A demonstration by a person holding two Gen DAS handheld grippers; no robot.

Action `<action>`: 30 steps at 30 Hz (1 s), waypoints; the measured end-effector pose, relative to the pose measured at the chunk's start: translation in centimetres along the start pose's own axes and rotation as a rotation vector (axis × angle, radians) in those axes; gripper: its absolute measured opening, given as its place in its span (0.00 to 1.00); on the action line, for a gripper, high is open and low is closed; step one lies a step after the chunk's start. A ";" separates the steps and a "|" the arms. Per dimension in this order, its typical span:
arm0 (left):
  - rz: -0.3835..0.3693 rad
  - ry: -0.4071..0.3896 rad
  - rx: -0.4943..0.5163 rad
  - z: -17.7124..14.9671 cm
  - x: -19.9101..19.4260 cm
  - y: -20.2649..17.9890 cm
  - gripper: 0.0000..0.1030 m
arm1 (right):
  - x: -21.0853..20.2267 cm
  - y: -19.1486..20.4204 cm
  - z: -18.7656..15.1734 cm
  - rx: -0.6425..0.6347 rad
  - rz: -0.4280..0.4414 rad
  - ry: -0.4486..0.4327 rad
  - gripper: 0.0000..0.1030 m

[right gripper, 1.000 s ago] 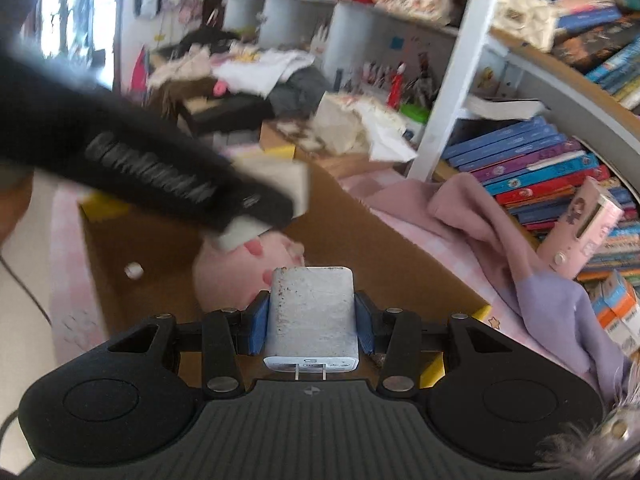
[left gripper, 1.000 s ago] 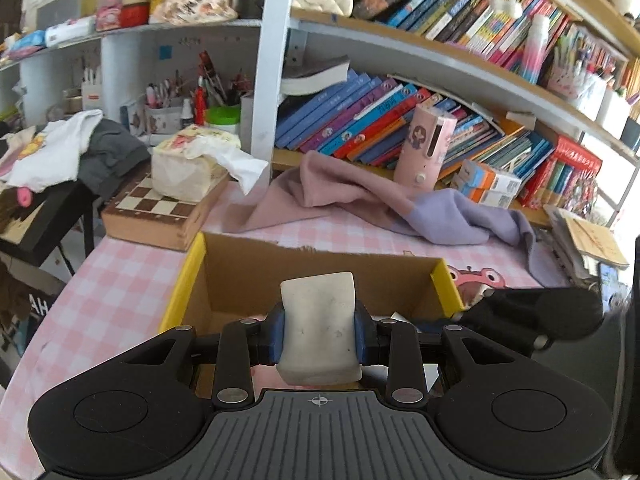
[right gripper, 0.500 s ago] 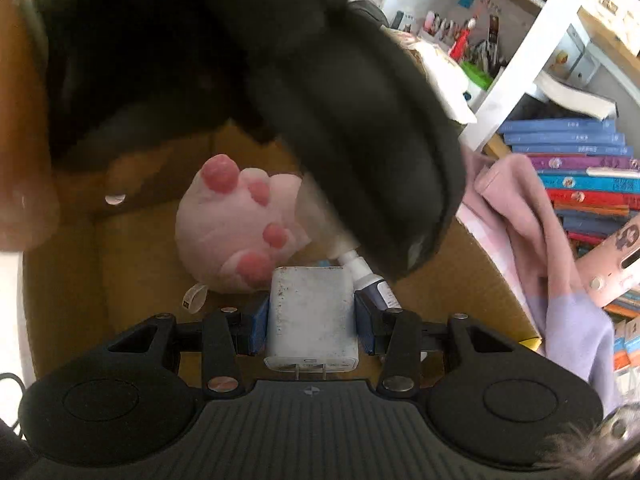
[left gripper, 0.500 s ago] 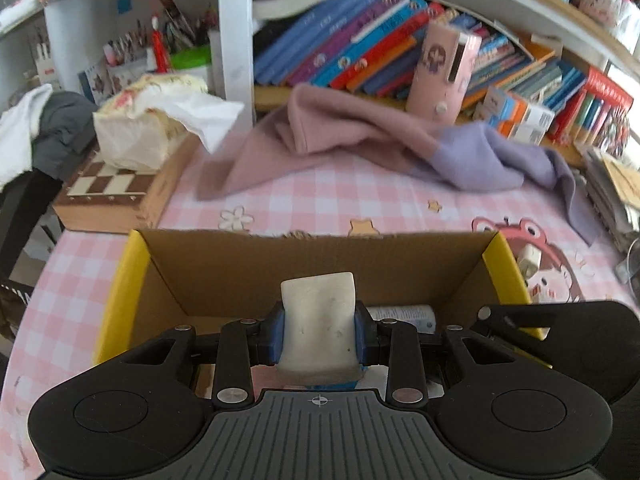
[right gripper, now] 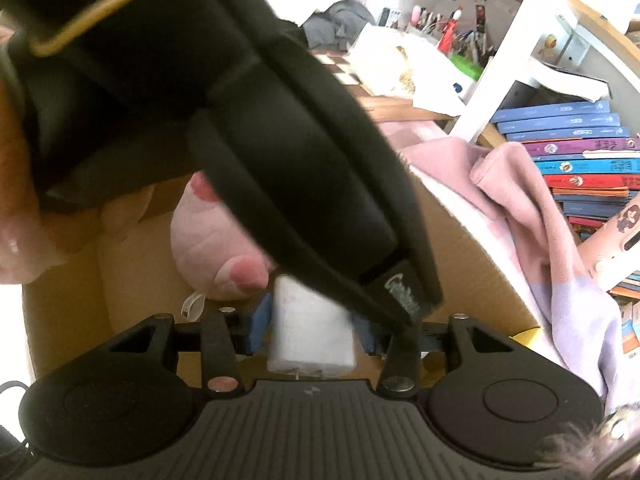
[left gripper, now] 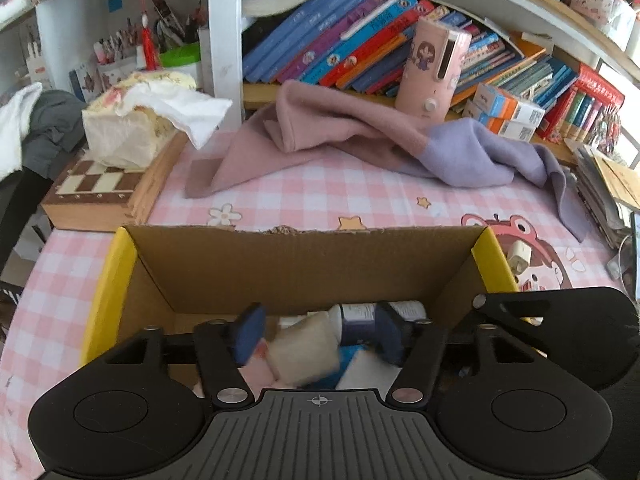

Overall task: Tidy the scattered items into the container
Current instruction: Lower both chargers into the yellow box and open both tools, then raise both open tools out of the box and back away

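Tabletop (left gripper: 360, 196) under pink-and-white checked cloth with cartoon prints. Beyond the left tool (left gripper: 318, 338): pink and lilac cloth (left gripper: 360, 140) heaped against a shelf of slanted books (left gripper: 352, 52), a pink device (left gripper: 434, 68) standing upright among them. Ahead and left: chessboard box (left gripper: 100, 192) carrying a tissue pack (left gripper: 136, 128).

Cardboard box (left gripper: 304, 264) with yellow flaps sits directly under both tools, open top.

Left tool: jaws have just been opening and stand wide. Beige block (left gripper: 302, 354) lies between the pads, loose, tilted, blurred; long axis runs roughly away from the tool, leaning left. Beyond it on the box floor, a white tube (left gripper: 380, 312) lies crosswise.

Right tool (right gripper: 312, 330): jaws have just eased apart a little, narrow; white rectangular block (right gripper: 310, 328) between the blue pads, long axis pointing forward along the fingers. Cannot tell whether the pads still press it. Pink plush paw (right gripper: 216, 256) ahead and left inside the box. Left tool's black body crosses over the view.
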State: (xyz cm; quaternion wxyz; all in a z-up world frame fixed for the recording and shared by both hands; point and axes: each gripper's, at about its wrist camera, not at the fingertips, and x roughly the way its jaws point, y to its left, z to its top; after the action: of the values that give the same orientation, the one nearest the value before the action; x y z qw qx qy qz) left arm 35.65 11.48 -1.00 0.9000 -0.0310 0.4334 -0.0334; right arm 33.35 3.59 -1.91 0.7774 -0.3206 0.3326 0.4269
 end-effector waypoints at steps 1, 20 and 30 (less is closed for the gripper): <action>0.004 -0.005 0.003 0.0 -0.2 0.0 0.72 | -0.1 0.0 0.0 0.005 -0.002 -0.004 0.46; 0.034 -0.205 0.014 -2.7 -9.8 -1.4 0.89 | -7.7 2.5 -1.1 0.092 -0.118 -0.181 0.64; 0.063 -0.291 0.026 -6.2 -15.2 -2.3 0.96 | -12.6 4.3 -3.0 0.148 -0.207 -0.258 0.71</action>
State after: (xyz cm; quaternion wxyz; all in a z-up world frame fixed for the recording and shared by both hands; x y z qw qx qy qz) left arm 21.29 10.34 7.20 0.9543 -0.0103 0.2987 -0.0060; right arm 23.61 -2.61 5.42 0.8748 -0.2379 0.2260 0.3565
